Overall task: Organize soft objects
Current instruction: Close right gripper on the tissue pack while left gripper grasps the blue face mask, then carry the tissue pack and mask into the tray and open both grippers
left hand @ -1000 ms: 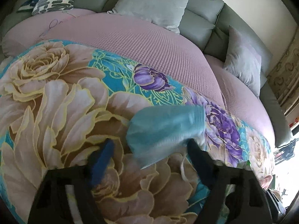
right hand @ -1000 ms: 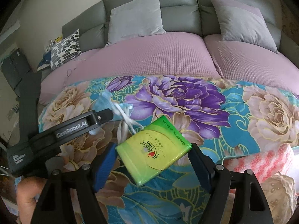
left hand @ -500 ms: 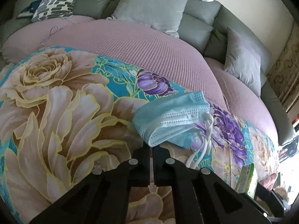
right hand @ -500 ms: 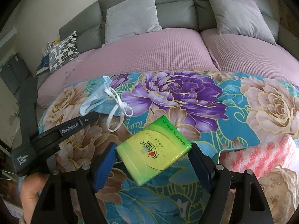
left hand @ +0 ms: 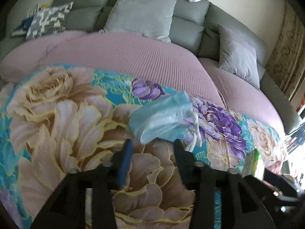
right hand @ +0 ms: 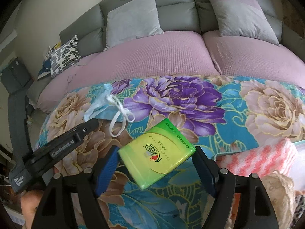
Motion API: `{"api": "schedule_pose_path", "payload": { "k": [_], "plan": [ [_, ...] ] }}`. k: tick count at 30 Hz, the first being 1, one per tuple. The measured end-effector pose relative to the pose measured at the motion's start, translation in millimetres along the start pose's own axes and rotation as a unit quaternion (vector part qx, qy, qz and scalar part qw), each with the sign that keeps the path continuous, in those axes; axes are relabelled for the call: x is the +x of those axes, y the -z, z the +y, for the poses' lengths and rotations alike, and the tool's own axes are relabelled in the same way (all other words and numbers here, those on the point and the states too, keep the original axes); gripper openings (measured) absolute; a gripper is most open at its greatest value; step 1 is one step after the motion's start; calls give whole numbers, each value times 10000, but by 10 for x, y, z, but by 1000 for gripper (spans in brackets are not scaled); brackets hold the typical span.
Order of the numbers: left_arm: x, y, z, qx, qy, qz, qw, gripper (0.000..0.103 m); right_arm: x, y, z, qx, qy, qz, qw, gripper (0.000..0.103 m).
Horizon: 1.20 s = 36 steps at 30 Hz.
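Your left gripper (left hand: 152,148) hangs just short of a light blue face mask (left hand: 162,118) that lies crumpled on the flowered blanket (left hand: 57,118) spread over the front of the sofa (left hand: 186,28). Its jaws have just been opening and stand part way apart with nothing between them; the mask's near edge sits just past the tips. Your right gripper (right hand: 155,160) is clamped on a green pack of tissues (right hand: 156,152), held tilted above the blanket. The mask's white ear loops (right hand: 120,118) trail toward that pack. To take the mask well, ease the left jaws forward and down so they straddle the bunched near edge, not the loops, which would probably slip or let it dangle. Close only once both pads have fabric between them, and try not to pinch the blanket beneath. Keep the tissues steady and clear of the loops.
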State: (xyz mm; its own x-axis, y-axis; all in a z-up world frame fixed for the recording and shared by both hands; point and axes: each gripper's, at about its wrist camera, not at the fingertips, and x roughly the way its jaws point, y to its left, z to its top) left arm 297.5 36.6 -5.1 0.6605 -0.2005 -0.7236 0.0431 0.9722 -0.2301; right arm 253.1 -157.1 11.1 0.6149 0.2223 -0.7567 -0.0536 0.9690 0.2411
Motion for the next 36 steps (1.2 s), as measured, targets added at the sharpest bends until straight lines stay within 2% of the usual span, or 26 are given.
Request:
{"api": "schedule_pose_path", "payload": {
  "k": [1,4,7,10,11,12,13,14,19,28,33,36],
  "plan": [
    [-21,-13,-16,68,-68,12,10000,50,-21,-12,-6,-4,-6,-31,10000,80],
    [-57,-117,-57,217,-229,-145,9994,69,-59,-41,-7,-27,-5,-84,10000,80],
    [31,-231,-93,278,-214,-169,9992,70,-58,-45,2,-57,-25,-94,9999,80],
    [297,-265,-130,405,-334,81,9986,70,-31,-34,3,-59,-32,-55,10000,80],
    [379,-246,-114,393,-301,164,9986,65,-24,-28,3,-58,-42,-39,10000,80],
    [424,-221,-90,353,-257,141,9989,56,-19,-23,4,-61,-51,-32,10000,80],
    [489,-202,-53,311,-297,199,9989,30,-17,-16,5,-67,-57,-27,10000,80],
    [533,-189,-24,267,-364,278,9986,16,-15,-12,6,-80,-64,-25,9999,80],
    [464,-210,149,-154,-3,35,9999,5,-38,-13,-15,-79,-96,-55,9999,80],
    [67,-163,62,-32,185,-370,9991,3,-147,7,-26,-32,-141,-85,9999,80],
    [-443,-50,-55,137,342,-684,9970,3,-359,10,-33,90,-216,-186,9996,80],
    [-853,33,-165,258,452,-908,9945,3,-637,22,-11,152,-281,-364,9988,80]
  ]
}}
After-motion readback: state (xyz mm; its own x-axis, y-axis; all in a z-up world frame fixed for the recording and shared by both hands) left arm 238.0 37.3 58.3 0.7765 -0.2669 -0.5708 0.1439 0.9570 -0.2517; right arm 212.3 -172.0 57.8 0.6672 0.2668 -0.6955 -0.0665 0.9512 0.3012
